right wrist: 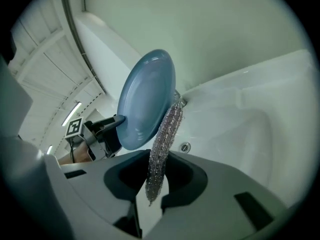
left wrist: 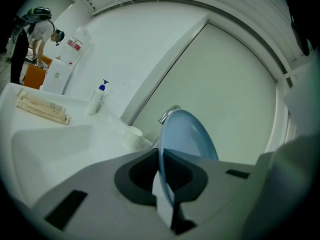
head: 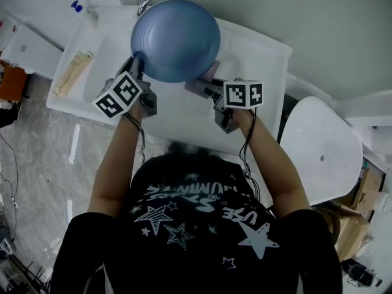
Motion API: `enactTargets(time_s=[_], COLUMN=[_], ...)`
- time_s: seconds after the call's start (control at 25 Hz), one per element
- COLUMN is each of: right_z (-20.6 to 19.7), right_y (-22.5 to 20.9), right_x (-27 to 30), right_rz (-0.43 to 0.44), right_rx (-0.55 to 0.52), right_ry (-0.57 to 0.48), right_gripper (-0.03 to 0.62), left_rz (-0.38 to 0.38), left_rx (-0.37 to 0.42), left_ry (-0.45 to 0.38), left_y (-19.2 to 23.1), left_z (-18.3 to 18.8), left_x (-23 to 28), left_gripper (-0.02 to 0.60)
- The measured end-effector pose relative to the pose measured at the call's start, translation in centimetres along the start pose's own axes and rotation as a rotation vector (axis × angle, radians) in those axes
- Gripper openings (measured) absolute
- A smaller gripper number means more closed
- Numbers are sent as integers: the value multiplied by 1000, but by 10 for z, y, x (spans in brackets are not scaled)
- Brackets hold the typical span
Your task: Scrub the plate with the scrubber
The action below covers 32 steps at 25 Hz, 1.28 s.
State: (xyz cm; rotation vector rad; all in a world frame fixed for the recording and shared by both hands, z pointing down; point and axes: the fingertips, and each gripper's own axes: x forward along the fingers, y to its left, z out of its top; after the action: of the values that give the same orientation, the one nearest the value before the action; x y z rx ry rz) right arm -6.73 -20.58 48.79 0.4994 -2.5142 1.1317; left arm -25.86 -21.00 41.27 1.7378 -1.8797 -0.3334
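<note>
Plate (head: 176, 38) held on edge over the sink (head: 257, 51), its rim pinched in the closed left gripper (left wrist: 163, 184). Stiff, glossy, likely slippery and breakable; rim grip suits. Right gripper (right wrist: 152, 191) clamps a limp, light mesh scrubber (right wrist: 165, 134) beside the plate, over that sink.

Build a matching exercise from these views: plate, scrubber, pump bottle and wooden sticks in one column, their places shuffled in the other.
Column one:
1 plate
2 scrubber
3 pump bottle
4 wooden sticks

Column two:
A pinched in the right tongs
B lying flat on the counter beside the basin
C gripped by its rim in the left tongs
D standing on the counter, blue top

Pairs: 1-C, 2-A, 3-D, 4-B
</note>
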Motion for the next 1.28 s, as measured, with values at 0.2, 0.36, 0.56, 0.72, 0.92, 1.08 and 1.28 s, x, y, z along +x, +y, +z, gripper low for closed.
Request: enactTargets(time_s=[0.2, 0.36, 0.56, 0.72, 0.92, 1.08, 1.28], right_z=[-13, -16, -14, -12, -6, -2, 0], right_y=[21, 37, 53, 60, 62, 57, 35], right_x=[17, 27, 37, 39, 37, 27, 8], right_rz=[62, 128, 210, 247, 273, 275, 232], right_rx=[65, 118, 124, 82, 81, 125, 151], right_ry=[5, 1, 1, 1, -34, -78, -110], right_gripper=[87, 87, 87, 87, 87, 87, 87], left_rz=[16, 0, -49, -106, -122, -96, -40], left_rx=[-96, -182, -271, -296, -326, -304, -247], left_ry=[3, 15, 37, 64, 63, 37, 45], left_y=[1, -7, -21, -35, -35, -21, 7], left_z=[-10, -21, -32, -37, -35, -23, -20], left_x=[2, 4, 7, 8, 6, 4, 0], left_gripper=[28, 26, 26, 27, 28, 28, 28])
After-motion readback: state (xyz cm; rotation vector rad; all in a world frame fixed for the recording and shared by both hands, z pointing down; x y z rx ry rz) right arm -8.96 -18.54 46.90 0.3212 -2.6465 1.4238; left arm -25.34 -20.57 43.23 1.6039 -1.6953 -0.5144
